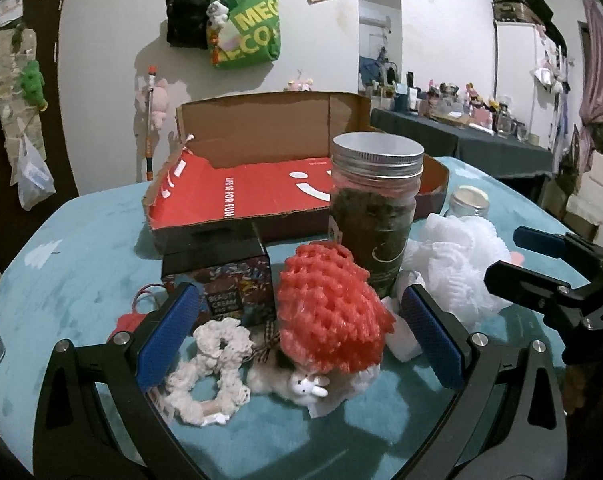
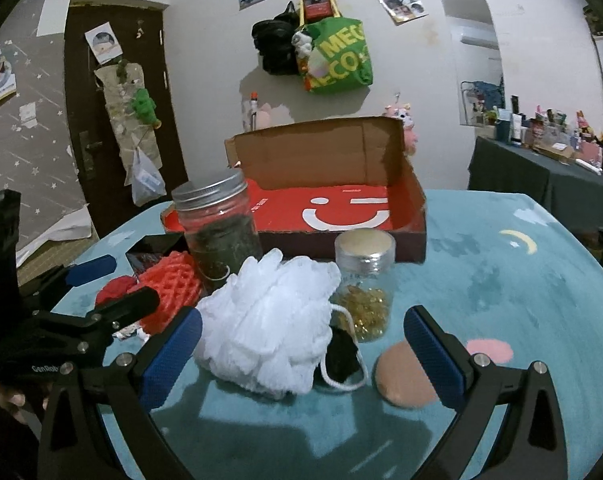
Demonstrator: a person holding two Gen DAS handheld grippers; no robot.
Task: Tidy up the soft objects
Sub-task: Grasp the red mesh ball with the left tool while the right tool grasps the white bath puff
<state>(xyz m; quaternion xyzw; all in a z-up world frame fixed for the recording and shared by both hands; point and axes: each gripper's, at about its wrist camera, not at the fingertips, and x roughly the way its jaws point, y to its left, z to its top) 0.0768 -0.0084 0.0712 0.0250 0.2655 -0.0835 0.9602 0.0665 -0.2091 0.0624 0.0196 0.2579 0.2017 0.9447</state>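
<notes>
My left gripper (image 1: 297, 340) is open around a red foam net (image 1: 329, 312), with a white crochet scrunchie (image 1: 211, 368) and a small furry clip with a bunny (image 1: 297, 384) lying between its fingers. My right gripper (image 2: 301, 356) is open, with a white mesh bath pouf (image 2: 269, 320) between its fingers and a tan makeup sponge (image 2: 401, 376) by the right finger. The pouf also shows in the left wrist view (image 1: 457, 264). The red net shows in the right wrist view (image 2: 169, 296). An open cardboard box with a red lining (image 1: 261, 192) (image 2: 337, 208) stands behind them.
A tall jar with a metal lid (image 1: 375, 208) (image 2: 217, 228), a small jar of gold bits (image 2: 363, 280), a black beauty cream box (image 1: 221, 276) and a red item (image 1: 127, 320) stand on the teal tablecloth (image 2: 521, 280). A cluttered dark table (image 2: 541, 176) is at the far right.
</notes>
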